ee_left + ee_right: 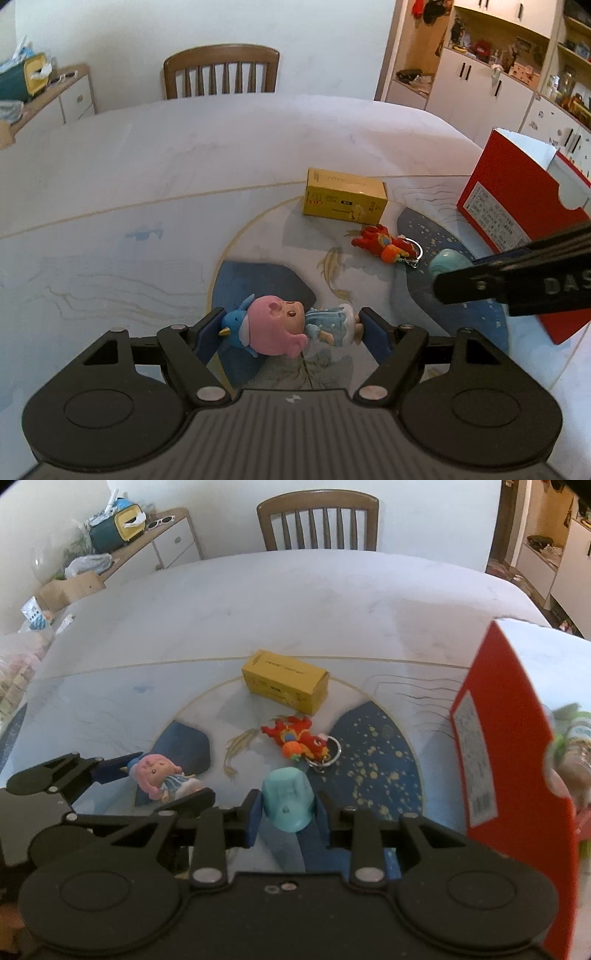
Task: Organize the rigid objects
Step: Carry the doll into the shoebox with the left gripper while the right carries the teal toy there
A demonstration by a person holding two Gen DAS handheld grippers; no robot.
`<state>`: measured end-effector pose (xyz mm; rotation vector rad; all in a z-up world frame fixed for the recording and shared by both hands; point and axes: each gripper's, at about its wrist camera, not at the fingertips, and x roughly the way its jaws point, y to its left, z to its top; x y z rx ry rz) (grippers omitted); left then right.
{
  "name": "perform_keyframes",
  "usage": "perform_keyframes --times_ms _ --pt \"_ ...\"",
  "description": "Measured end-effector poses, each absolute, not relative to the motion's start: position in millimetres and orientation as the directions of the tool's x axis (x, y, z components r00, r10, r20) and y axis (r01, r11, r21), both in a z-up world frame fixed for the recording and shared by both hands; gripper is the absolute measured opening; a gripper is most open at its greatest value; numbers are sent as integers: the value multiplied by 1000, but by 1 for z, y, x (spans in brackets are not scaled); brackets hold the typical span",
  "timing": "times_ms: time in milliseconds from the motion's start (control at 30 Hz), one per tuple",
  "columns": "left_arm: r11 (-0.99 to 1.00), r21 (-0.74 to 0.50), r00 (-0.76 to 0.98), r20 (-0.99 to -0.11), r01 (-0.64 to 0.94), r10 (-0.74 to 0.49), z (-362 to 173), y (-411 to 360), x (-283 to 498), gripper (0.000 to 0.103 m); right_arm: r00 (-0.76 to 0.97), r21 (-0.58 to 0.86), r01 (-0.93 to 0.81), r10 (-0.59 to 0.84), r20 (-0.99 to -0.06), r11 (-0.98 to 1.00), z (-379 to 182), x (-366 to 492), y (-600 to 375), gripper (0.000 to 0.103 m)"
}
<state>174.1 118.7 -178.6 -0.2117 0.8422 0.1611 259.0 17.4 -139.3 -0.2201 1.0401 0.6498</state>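
My left claw (291, 328) is clenched end to end on the pink-haired doll (284, 326), lying flat on the table (184, 166), so it lifts without rolling. My right claw (288, 808) grasps the teal cup (287, 803), upended between its pads. At twelve o'clock lie the red dragon keychain (297, 738) and, beyond it, the yellow carton (284, 681). At three o'clock stands the red box (517, 757), probably the destination; its contents are blurred and cut off.

Wooden chair (221, 72) behind table (184, 155); cabinets (480, 85) at right w/ clutter.
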Motion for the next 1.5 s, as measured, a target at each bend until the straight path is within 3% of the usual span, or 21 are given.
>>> perform_keyframes --times_ms 867,1500 --pt "970 -190 718 -695 -149 -26 -92 84 154 78 398 166 -568 446 -802 806 -75 216 -36 30" --pt "983 -181 732 -675 -36 -98 -46 12 191 78 483 178 -506 449 -752 844 -44 234 -127 30"
